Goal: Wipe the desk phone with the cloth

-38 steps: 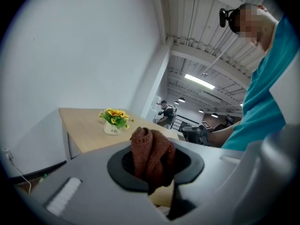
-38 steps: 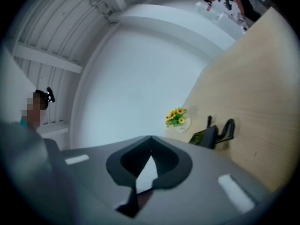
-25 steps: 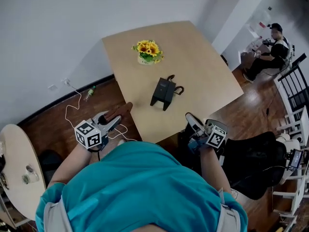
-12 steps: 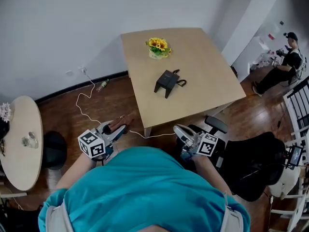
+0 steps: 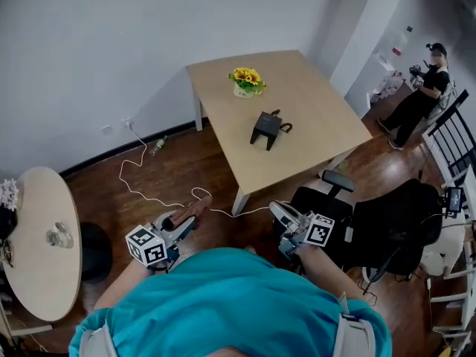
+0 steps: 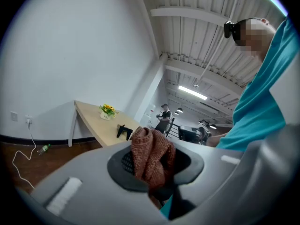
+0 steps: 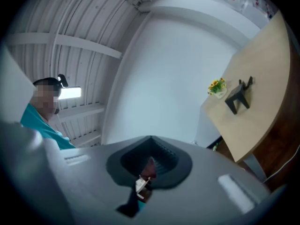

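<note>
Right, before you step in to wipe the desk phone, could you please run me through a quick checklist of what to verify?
1. Reddish-brown knitted cloth clamped in the left gripper's jaws: ok.
2. Right gripper's jaws together: ok.
3. Black desk phone located, standing on the light wooden table near the pot of sunflowers: ok.
4. Phone within reach: not ok; wooden floor lies between the person and the table.
5. Path free: not ok; a white cable trails across the floor, and a black office chair stands at the right.
6. Dirt on the phone: cannot tell, too small.
</note>
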A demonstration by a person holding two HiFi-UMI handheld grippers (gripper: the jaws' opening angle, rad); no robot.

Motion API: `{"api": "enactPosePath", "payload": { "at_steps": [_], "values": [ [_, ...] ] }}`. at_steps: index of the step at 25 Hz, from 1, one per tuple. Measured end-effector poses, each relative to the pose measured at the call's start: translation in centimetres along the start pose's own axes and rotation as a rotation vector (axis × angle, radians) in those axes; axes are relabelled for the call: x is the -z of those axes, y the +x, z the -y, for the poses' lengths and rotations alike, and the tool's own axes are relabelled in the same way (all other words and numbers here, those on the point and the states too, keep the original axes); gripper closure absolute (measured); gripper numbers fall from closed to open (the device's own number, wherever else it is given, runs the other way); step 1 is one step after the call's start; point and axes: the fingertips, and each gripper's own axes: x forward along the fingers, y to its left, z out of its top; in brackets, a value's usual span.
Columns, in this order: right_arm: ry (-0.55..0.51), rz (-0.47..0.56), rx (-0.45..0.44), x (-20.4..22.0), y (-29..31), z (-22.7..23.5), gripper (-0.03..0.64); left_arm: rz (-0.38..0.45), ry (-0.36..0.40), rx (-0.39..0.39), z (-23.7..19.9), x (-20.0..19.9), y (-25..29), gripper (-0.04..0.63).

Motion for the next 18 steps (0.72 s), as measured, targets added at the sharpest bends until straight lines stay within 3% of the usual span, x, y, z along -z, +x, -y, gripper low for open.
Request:
{"api": "enactPosePath", "payload": {
  "at_steps": [7,11,14,18],
  "values": [
    [-0.214,-0.126,0.09,3.3,-2.9,-2.0,0.617,0.02,-0.001,0.002,3.9,2.0,0.6,0.505],
    [-0.216,-0.14,0.13,4.3,-5.9,-2.1,0.617,0.072,-0.052,-0.014,6.8,3.0,2.8,0.505],
    [-0.239,-0.13,0.129,4.9,-7.2,-2.2,0.617,0.028,-0.005,-0.007,8.3,4.1,4.4,0.505],
    [-0.232,-0.091,0.134,3.8,-9.2,-2.1,0.617,0.032,0.008,0.002,9.5,4.3,5.5,0.505]
  ]
}}
